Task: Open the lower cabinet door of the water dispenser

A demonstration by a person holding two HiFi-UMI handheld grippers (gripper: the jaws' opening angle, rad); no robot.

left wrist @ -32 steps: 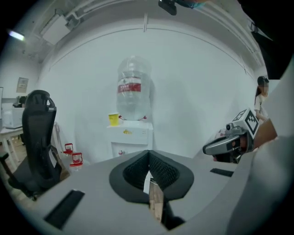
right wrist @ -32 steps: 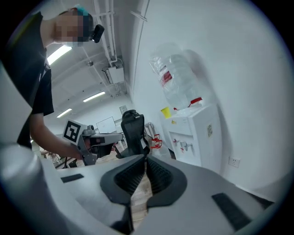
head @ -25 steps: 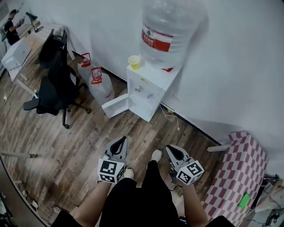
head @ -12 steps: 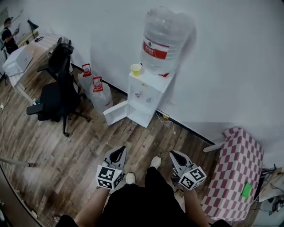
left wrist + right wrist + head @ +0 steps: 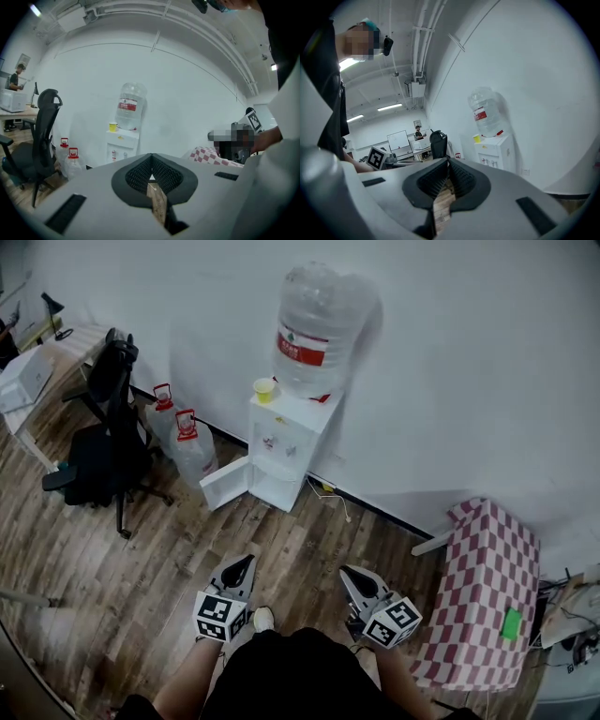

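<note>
Both grippers are held low at the bottom of the head view. The left gripper (image 5: 241, 564) is seen with its jaws pressed together on nothing, and the right gripper (image 5: 353, 575) is likewise closed and empty; only wooden floor (image 5: 141, 549) shows past each pair of jaws.

Compared with a second ago, the water dispenser (image 5: 281, 432) is seen smaller and further off, and both grippers have been drawn back well apart from it. The lower cabinet door (image 5: 223, 483) is swung out to the left of the dispenser, as it already was then. The opening is therefore judged done, with the person backing away.

The open lower compartment (image 5: 274, 486) looks white inside; whether anything is kept there cannot be made out. A large clear bottle (image 5: 314, 329) with a red label is mounted upside down on the dispenser, its fill level unclear. A yellow cup (image 5: 264, 389) stands beside it on top, contents unseen. Two clear jugs (image 5: 194, 448) with red handles stand on the floor just left of the door.
</note>
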